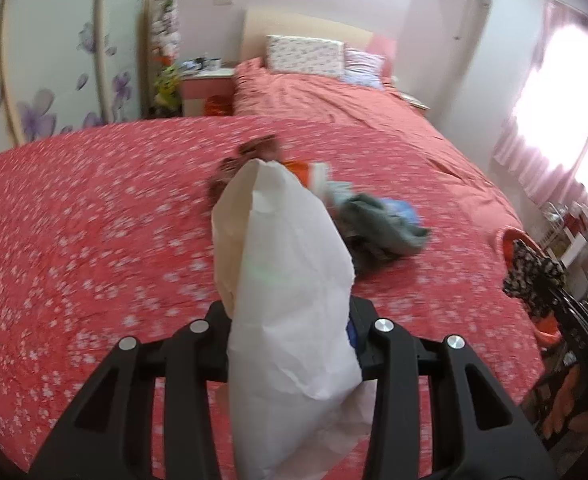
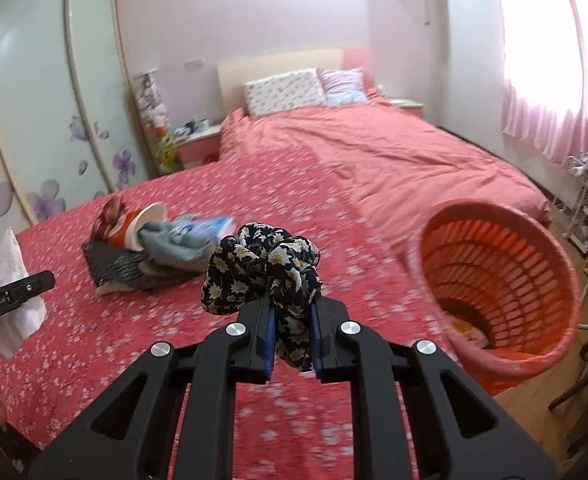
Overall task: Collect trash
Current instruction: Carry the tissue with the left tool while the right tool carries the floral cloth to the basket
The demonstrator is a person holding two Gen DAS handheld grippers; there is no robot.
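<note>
basket (image 2: 498, 292) sits just right of the right gripper (image 2: 292, 334) and lower, mouth tipped toward it, so that hand looks set to drop first. its narrow jaws pinch a dark floral cloth (image 2: 260, 266), bunched above the fingers. the left gripper (image 1: 290, 344) clamps a white paper bag (image 1: 286, 272), long axis running straight out from the jaws, well left of the basket. more litter (image 2: 154, 248) lies heaped on the bed (image 2: 94, 320), between the hands. no writing is legible through the blur.
</note>
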